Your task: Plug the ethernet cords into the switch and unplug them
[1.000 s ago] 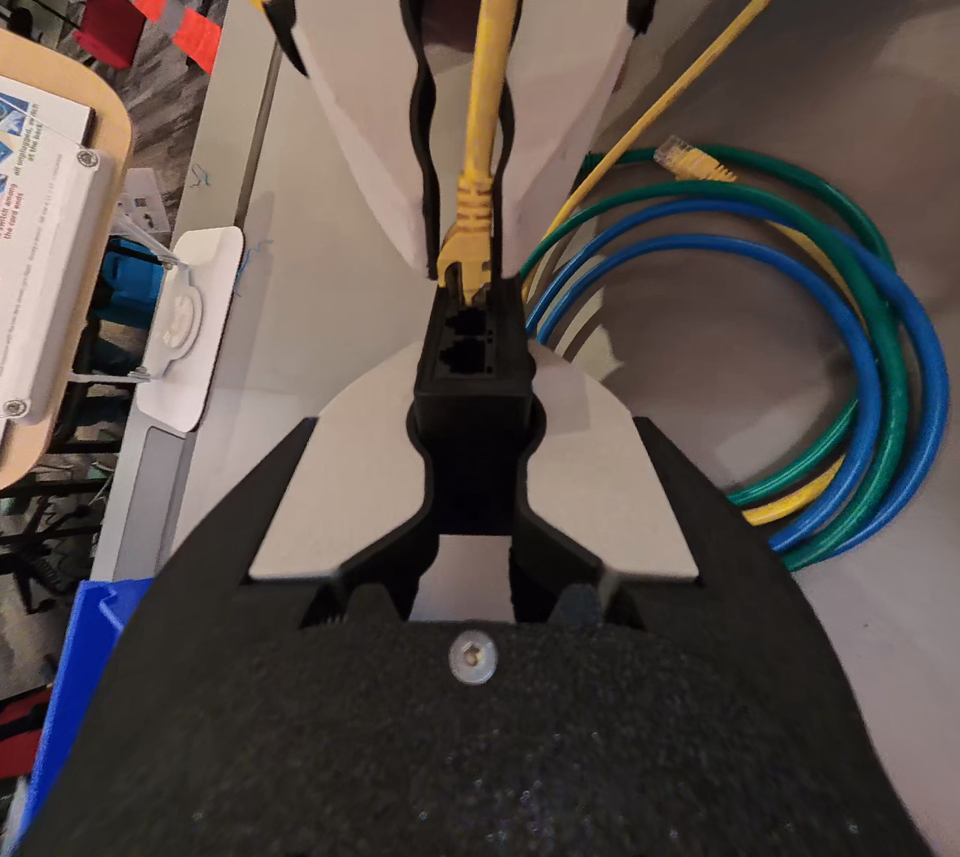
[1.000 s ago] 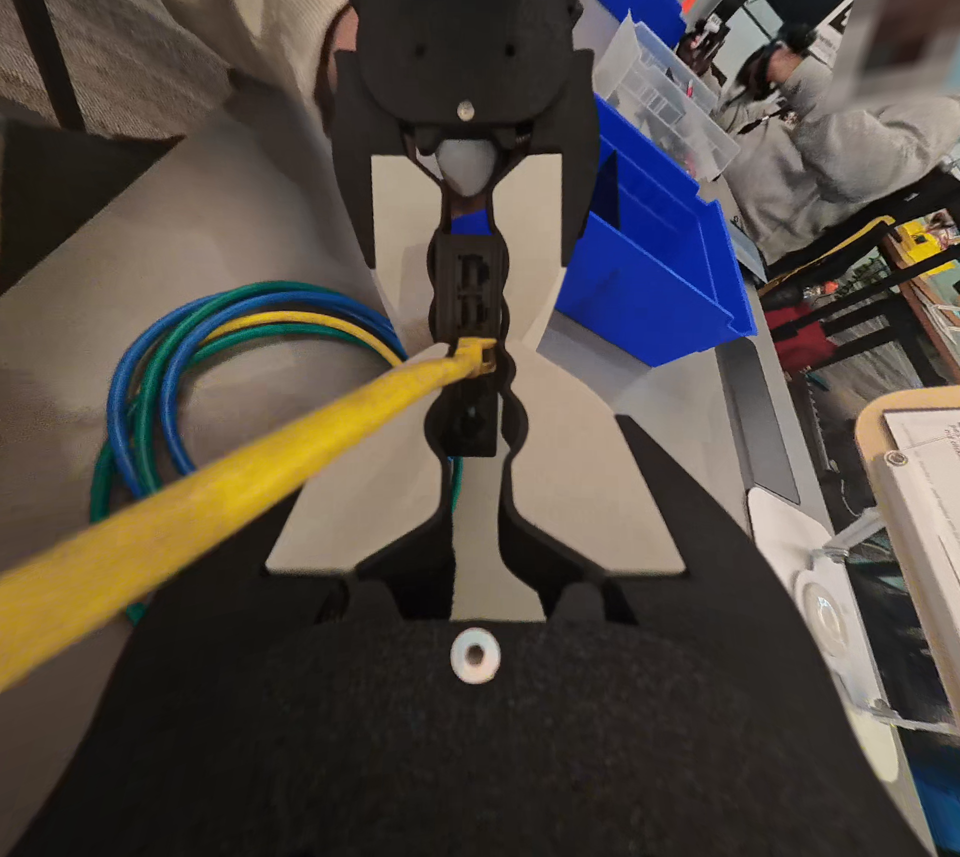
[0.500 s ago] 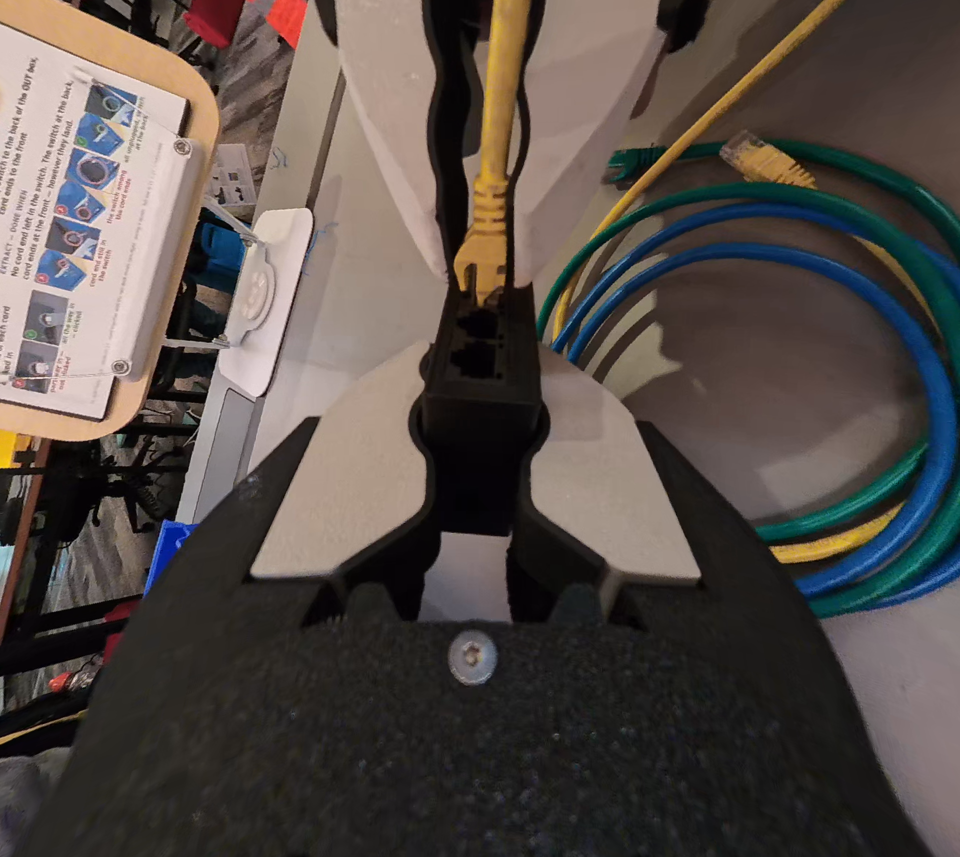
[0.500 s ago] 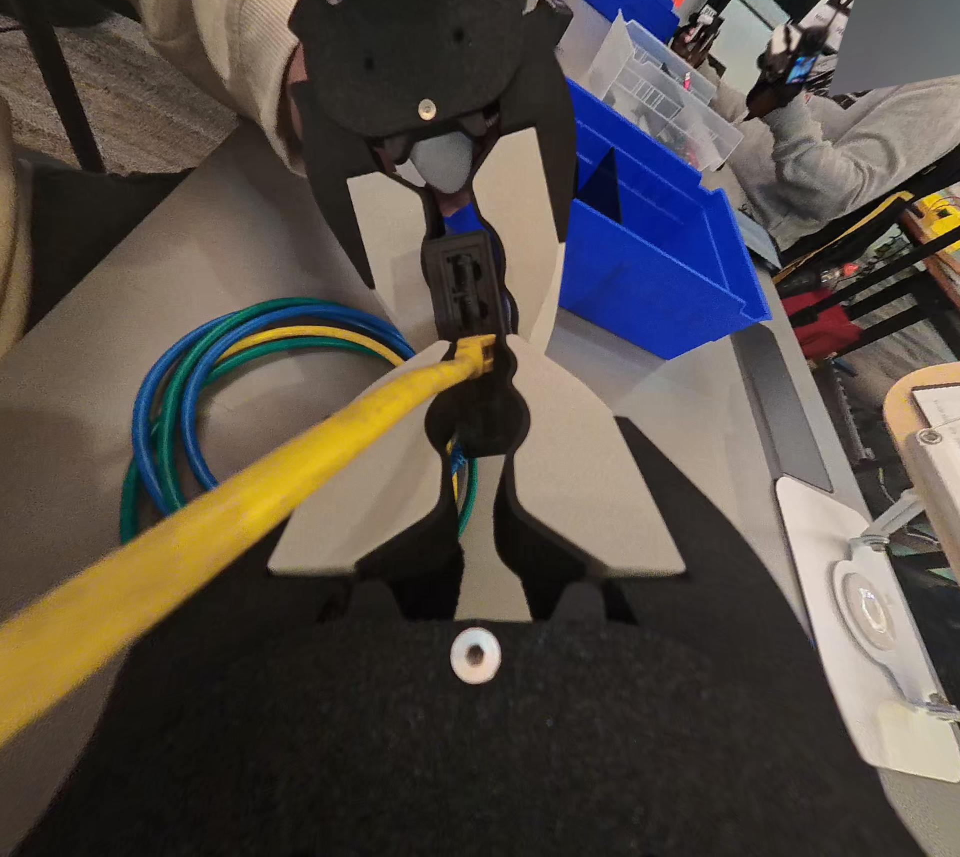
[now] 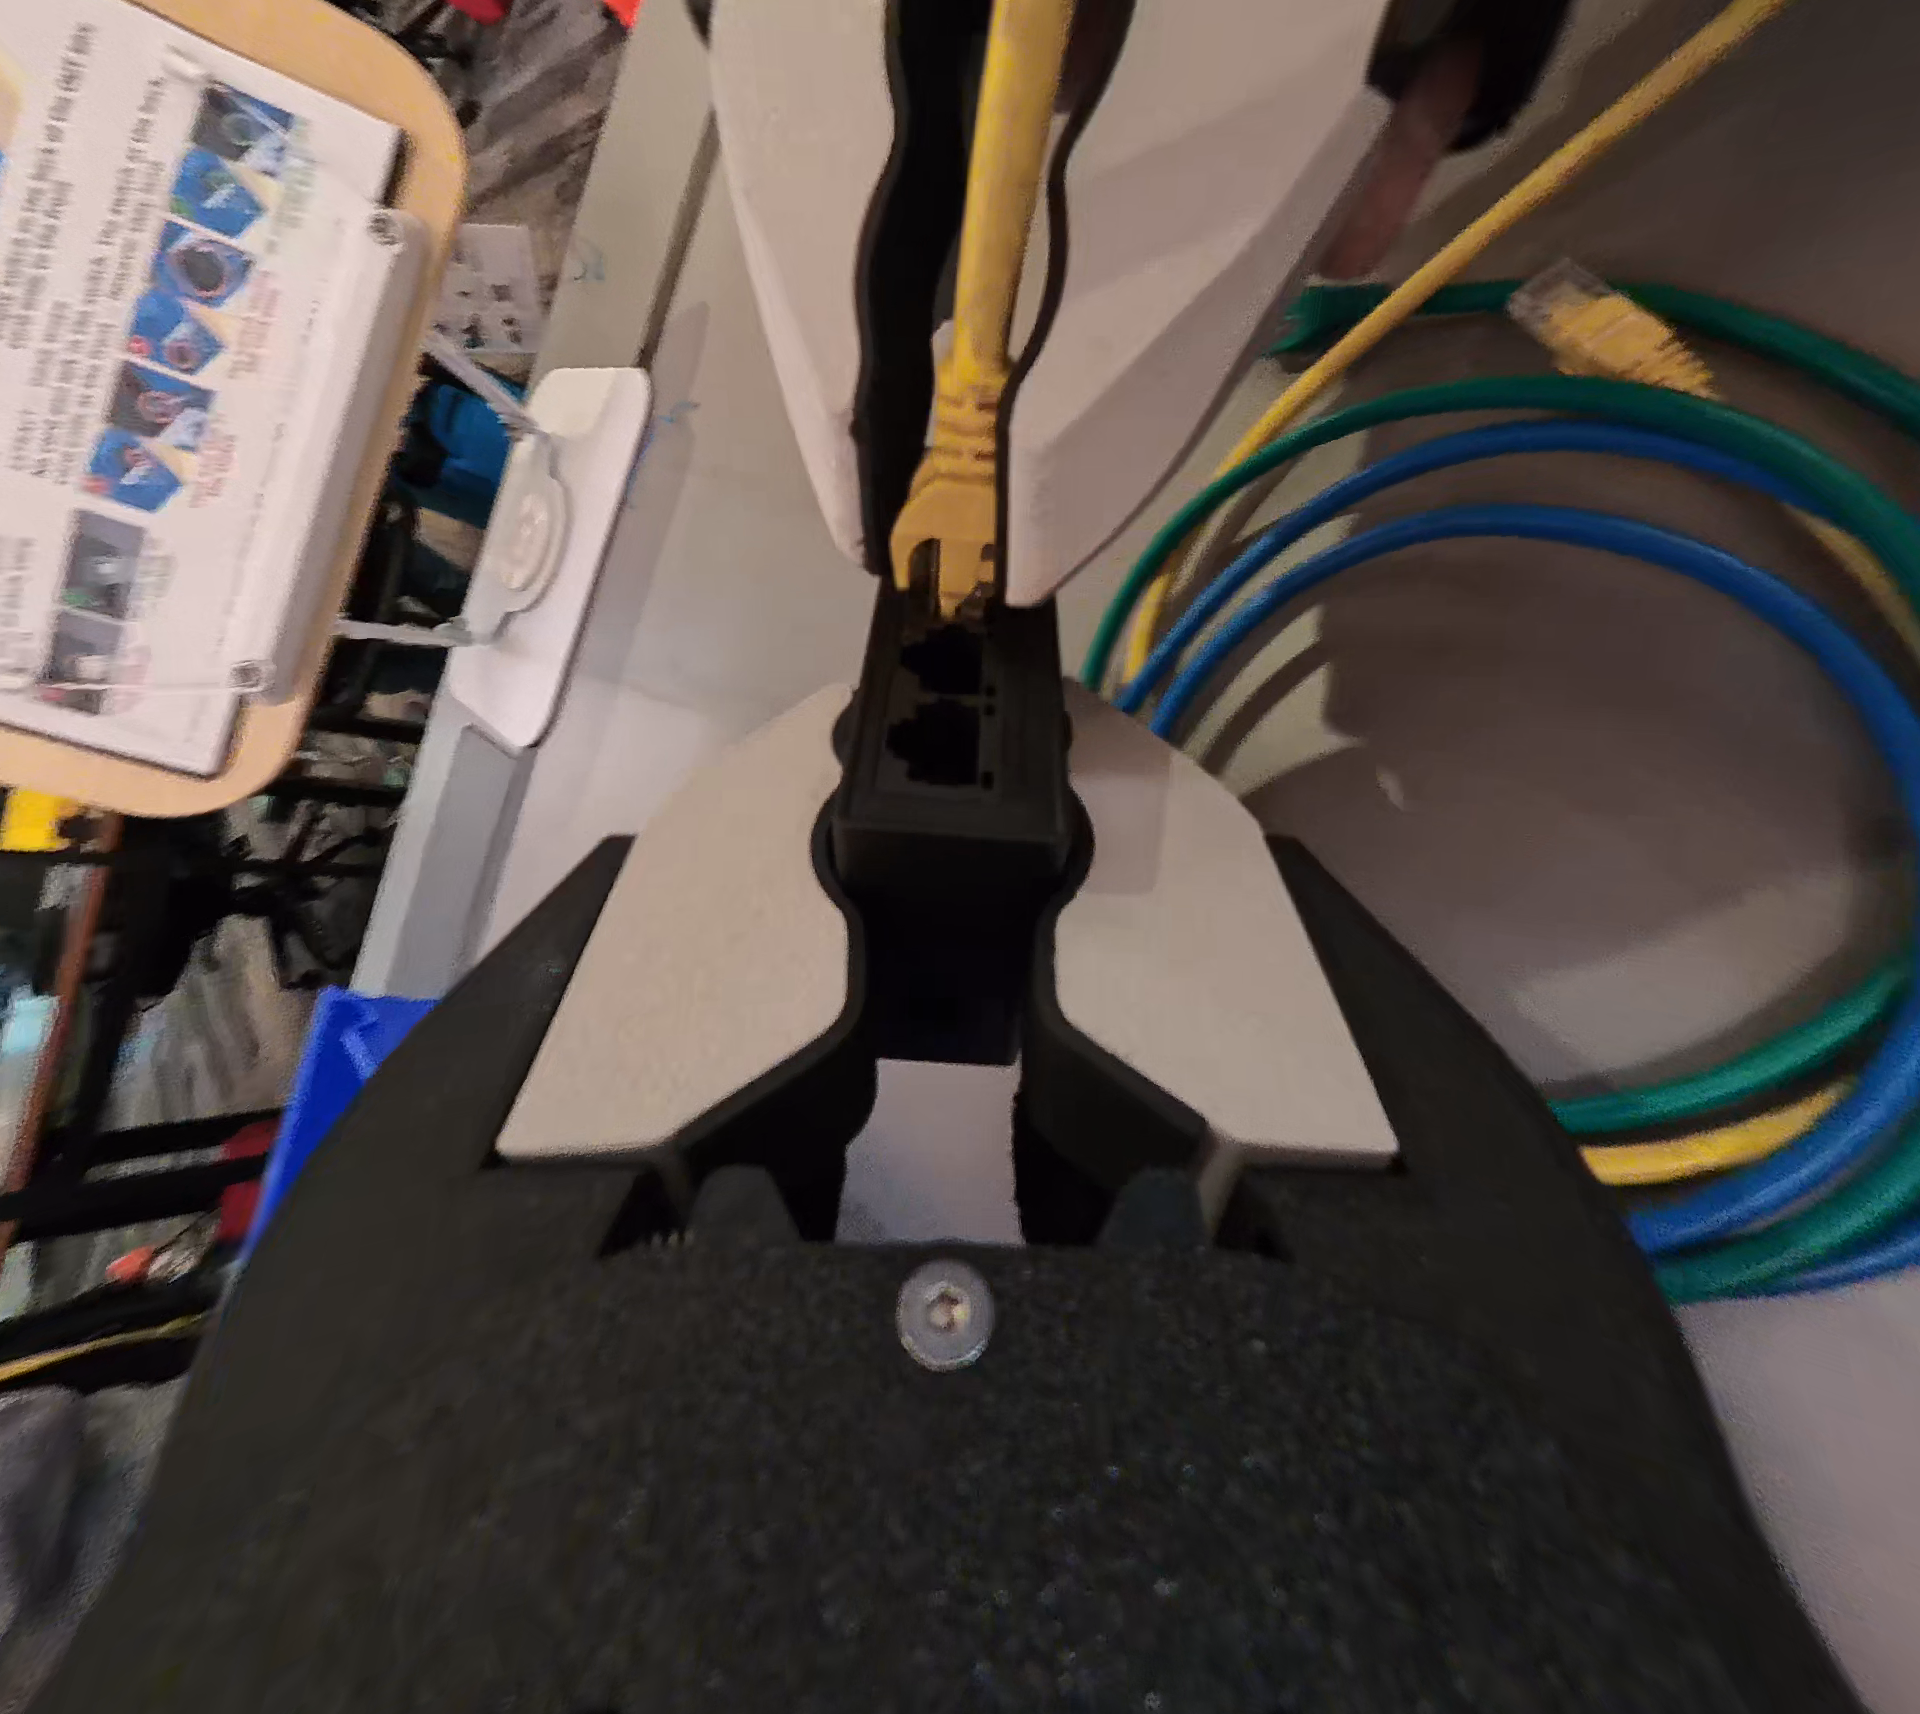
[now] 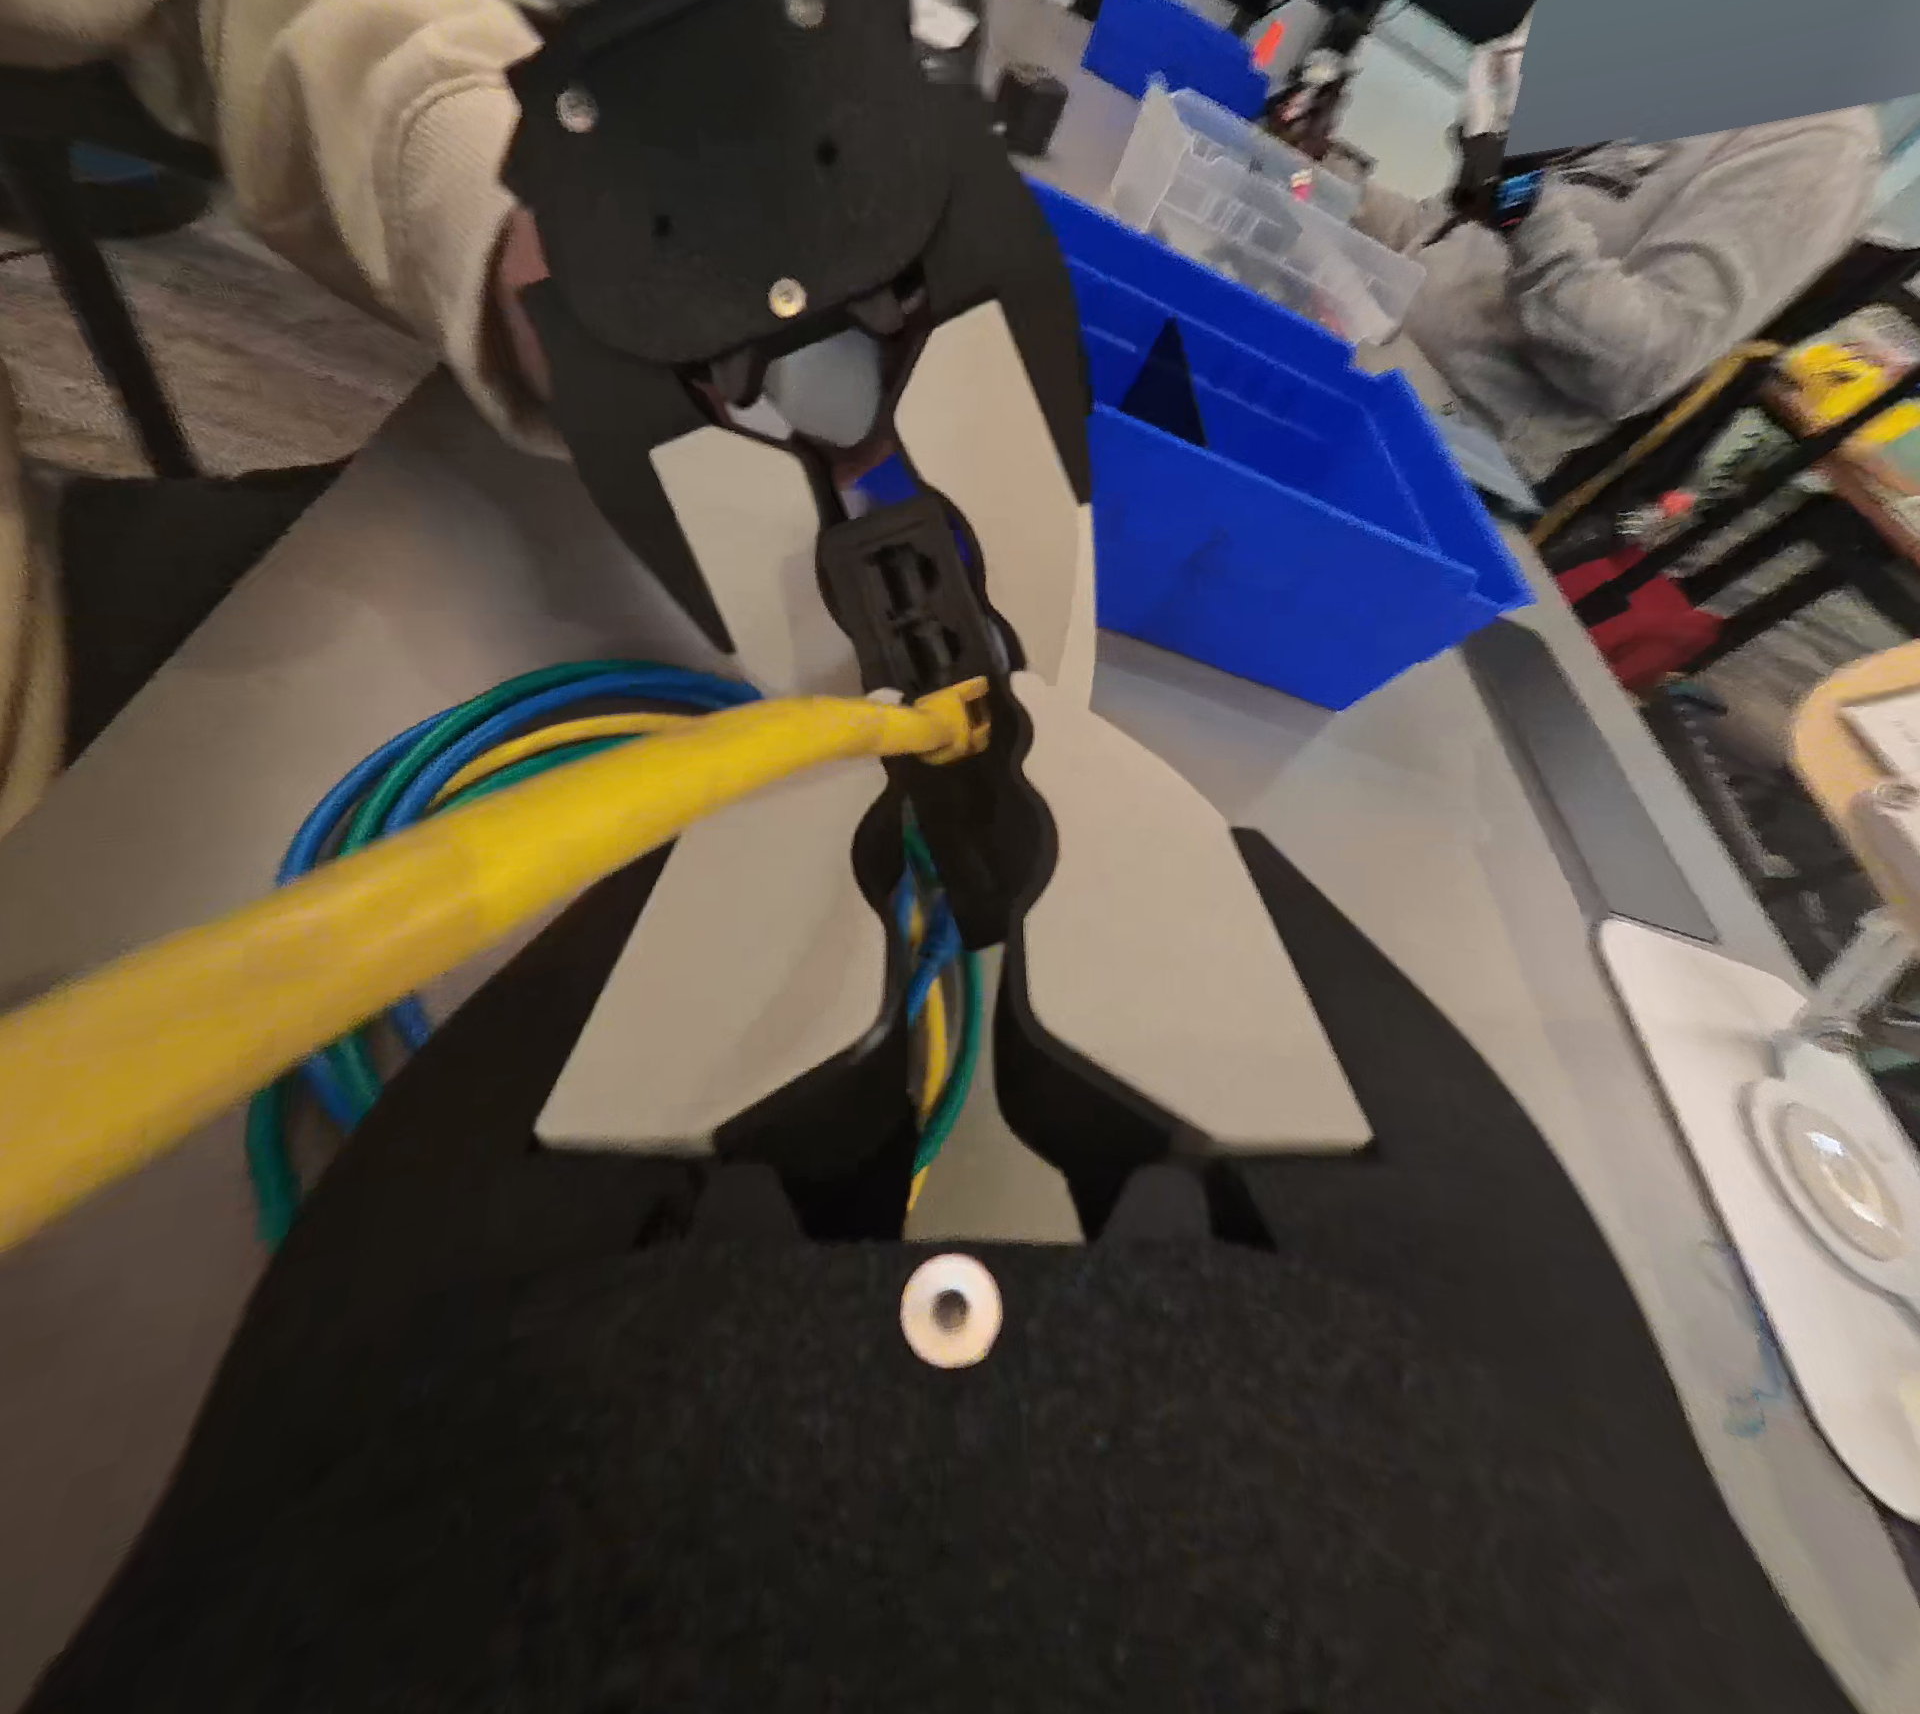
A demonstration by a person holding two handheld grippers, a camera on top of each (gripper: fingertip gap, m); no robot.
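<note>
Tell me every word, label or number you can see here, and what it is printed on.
Instruction sheet on the wooden board: lines of print beside small photos; blurred by motion, and I do not copy out writing.
Small white card beyond the board: tiny marks, too small to read.
Black switch, yellow cord, blue bin: no lettering visible.

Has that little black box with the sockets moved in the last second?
Yes. In the right wrist view the black box, clamped in the left gripper, has tilted and lifted away from the cable coil on the table.
</note>
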